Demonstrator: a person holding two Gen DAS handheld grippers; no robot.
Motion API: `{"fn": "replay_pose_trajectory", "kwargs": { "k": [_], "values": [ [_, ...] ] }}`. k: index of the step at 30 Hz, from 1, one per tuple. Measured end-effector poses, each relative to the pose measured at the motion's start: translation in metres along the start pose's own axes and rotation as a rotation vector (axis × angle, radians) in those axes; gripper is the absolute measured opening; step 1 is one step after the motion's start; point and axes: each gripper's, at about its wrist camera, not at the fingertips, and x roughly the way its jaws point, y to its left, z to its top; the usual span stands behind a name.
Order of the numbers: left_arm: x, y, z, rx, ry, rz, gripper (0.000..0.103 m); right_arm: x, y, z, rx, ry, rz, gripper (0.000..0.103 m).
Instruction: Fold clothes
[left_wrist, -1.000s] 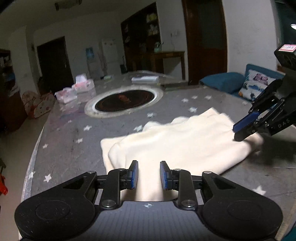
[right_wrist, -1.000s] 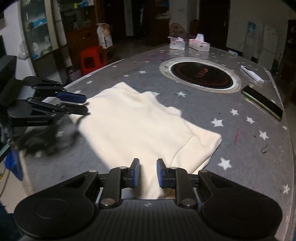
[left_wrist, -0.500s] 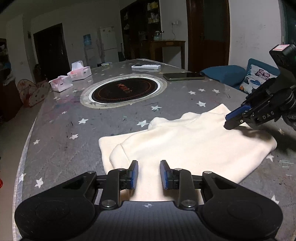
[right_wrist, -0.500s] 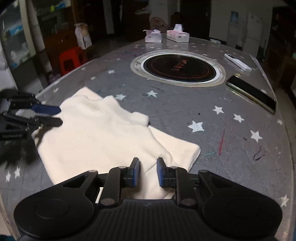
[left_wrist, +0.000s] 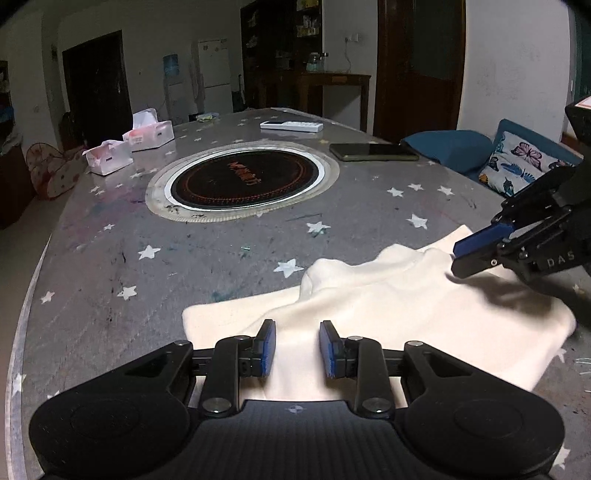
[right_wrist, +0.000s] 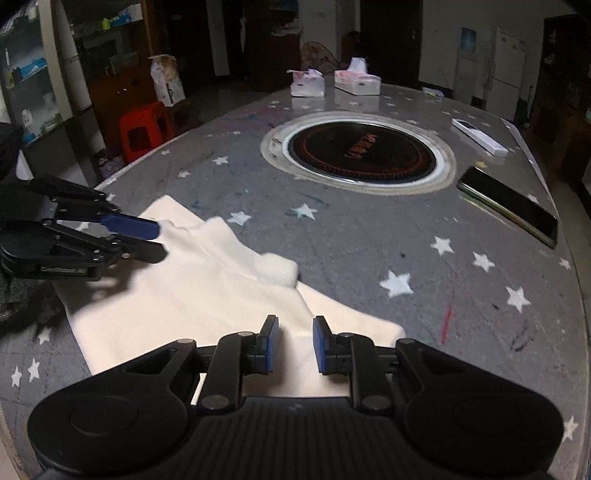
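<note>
A cream folded garment (left_wrist: 406, 314) lies flat on the grey star-patterned table (left_wrist: 221, 258); it also shows in the right wrist view (right_wrist: 192, 295). My left gripper (left_wrist: 297, 349) is open and empty, just above the garment's near edge. My right gripper (right_wrist: 295, 345) is open and empty over the garment's opposite edge. Each gripper appears in the other's view: the right gripper (left_wrist: 461, 258) at the far right, the left gripper (right_wrist: 155, 240) at the left, both over the cloth with jaws apart.
A round black induction plate (left_wrist: 243, 177) is set in the table's middle. A phone (left_wrist: 373, 152), a white remote (left_wrist: 291, 126) and two tissue boxes (left_wrist: 147, 134) lie beyond it. A red stool (right_wrist: 142, 134) stands off the table's left side.
Both grippers have drawn back and lifted slightly from the garment, staying open. The garment lies in the same folded shape.
</note>
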Motion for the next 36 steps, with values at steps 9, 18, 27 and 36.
{"fn": "replay_pose_trajectory", "kwargs": {
  "k": [9, 18, 27, 36],
  "values": [
    [-0.003, -0.006, 0.011, -0.002, -0.039, -0.019, 0.029, 0.009, 0.007, 0.009, 0.001, -0.008, 0.020, 0.018],
    [0.006, 0.001, 0.014, -0.052, -0.023, -0.007, 0.029, 0.018, 0.010, 0.018, -0.005, -0.015, 0.013, 0.021],
    [-0.044, 0.016, -0.015, -0.178, -0.050, 0.078, 0.045, -0.016, 0.040, 0.002, -0.117, -0.009, 0.077, 0.033],
    [-0.075, 0.031, -0.049, -0.343, -0.024, 0.109, 0.045, -0.025, 0.123, -0.017, -0.400, -0.026, 0.144, 0.043]
  ]
}}
